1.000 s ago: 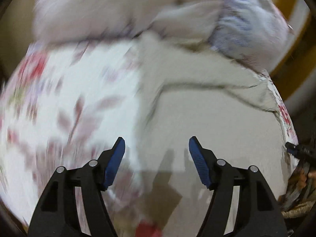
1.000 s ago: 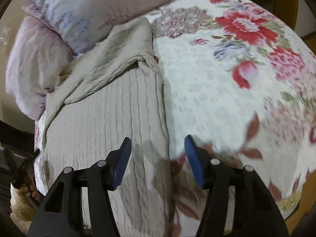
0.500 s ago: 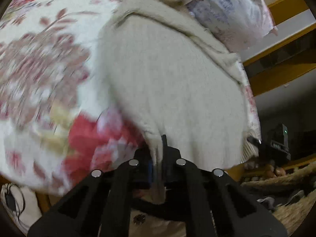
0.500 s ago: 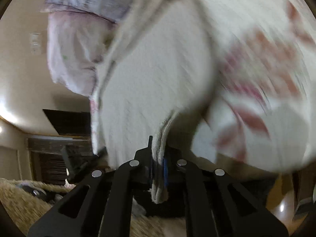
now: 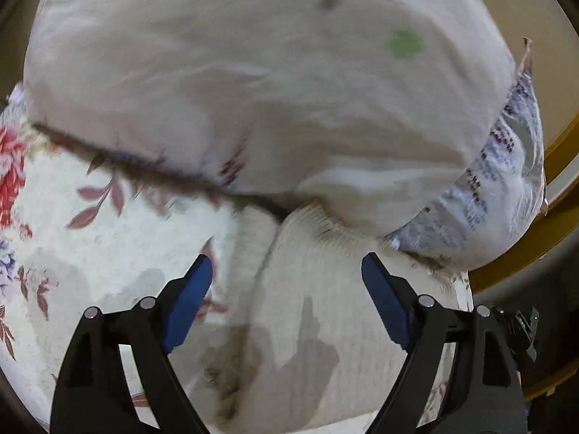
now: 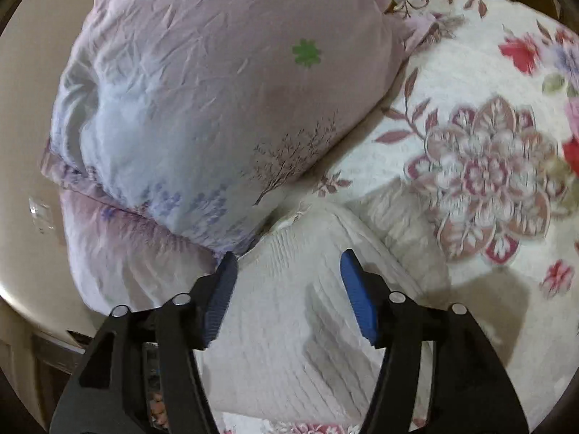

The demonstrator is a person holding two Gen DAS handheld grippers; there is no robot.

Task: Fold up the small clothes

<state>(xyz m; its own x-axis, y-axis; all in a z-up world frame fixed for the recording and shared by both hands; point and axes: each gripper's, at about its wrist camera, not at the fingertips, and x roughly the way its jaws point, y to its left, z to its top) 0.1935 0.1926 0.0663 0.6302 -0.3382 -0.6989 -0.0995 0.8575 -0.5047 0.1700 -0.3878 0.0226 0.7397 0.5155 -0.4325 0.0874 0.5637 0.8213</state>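
Cream ribbed knit garment (image 6: 296, 311) lies folded on the floral quilted bedspread (image 6: 488, 166), touching the pale lilac pillow (image 6: 217, 101); both grippers, left (image 5: 286, 282) and right (image 6: 287, 285), hover with jaws released.

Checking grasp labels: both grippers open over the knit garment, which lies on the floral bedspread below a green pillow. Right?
Not quite: the pillow is pale pink-lilac with one small green flower, as the right wrist view shows. Both grippers, left and right, are open over the garment on the bedspread.

You have one cream ribbed knit garment (image 6: 289, 325), folded over on itself, two pillows stacked, a pink one (image 6: 217, 83) on a lilac one (image 6: 134, 253), one floral quilt (image 6: 488, 166) beneath everything, two grippers, left (image 5: 286, 296) and right (image 6: 287, 289), both gaping, four blue pads in all.
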